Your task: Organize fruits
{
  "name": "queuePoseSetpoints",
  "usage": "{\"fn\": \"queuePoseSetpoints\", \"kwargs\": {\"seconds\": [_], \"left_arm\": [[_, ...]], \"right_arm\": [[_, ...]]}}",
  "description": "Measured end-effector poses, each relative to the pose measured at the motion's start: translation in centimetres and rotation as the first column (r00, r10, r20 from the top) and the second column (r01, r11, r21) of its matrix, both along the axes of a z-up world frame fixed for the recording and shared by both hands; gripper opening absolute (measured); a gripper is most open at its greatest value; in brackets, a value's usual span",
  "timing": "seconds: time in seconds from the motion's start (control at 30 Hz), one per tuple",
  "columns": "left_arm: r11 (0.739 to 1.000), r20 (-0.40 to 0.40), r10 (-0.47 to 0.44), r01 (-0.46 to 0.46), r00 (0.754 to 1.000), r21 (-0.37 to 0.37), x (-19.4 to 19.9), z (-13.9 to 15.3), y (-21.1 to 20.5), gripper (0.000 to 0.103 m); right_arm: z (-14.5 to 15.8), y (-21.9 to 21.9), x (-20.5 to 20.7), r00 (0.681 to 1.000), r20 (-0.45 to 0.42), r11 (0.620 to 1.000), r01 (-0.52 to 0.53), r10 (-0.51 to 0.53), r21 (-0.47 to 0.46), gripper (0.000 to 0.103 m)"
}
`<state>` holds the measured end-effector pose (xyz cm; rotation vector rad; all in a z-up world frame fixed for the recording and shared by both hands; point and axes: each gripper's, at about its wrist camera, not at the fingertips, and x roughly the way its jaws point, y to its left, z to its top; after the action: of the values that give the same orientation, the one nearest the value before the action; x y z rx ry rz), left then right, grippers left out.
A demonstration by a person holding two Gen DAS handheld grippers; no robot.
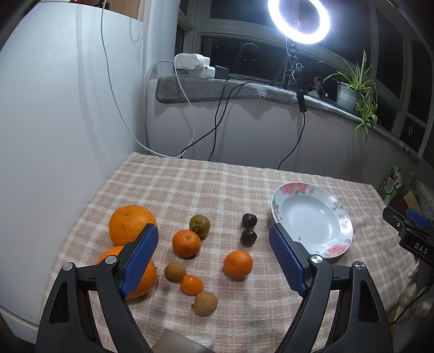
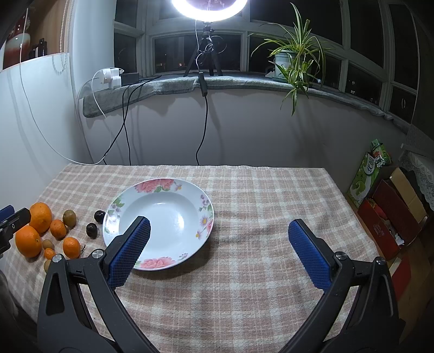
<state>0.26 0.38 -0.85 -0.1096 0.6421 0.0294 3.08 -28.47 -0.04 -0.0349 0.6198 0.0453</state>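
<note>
Fruits (image 1: 186,243) lie loose on the checked worktop (image 2: 244,298) beside an empty floral plate (image 2: 173,187); both grippers' fingers (image 1: 141,255) spread wide, grasping nothing.

From my feed, a ring light (image 1: 298,20) glared on its tripod (image 2: 203,54) on the windowsill (image 2: 244,81), next to a spider plant (image 2: 295,57) and white chargers (image 1: 194,65). Checked cloth (image 2: 244,285) covered the desk, and cardboard boxes (image 2: 393,217) sat beside it.
</note>
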Motion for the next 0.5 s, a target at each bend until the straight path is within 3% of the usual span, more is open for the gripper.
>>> {"fn": "queuePoseSetpoints", "kwargs": {"seconds": [0.5], "left_arm": [[1.0, -0.002, 0.0, 0.0, 1.0, 0.001, -0.07, -0.01, 0.05, 0.084]], "right_arm": [[-0.03, 0.01, 0.02, 1.0, -0.001, 1.0, 0.001, -0.001, 0.001, 0.103]]}}
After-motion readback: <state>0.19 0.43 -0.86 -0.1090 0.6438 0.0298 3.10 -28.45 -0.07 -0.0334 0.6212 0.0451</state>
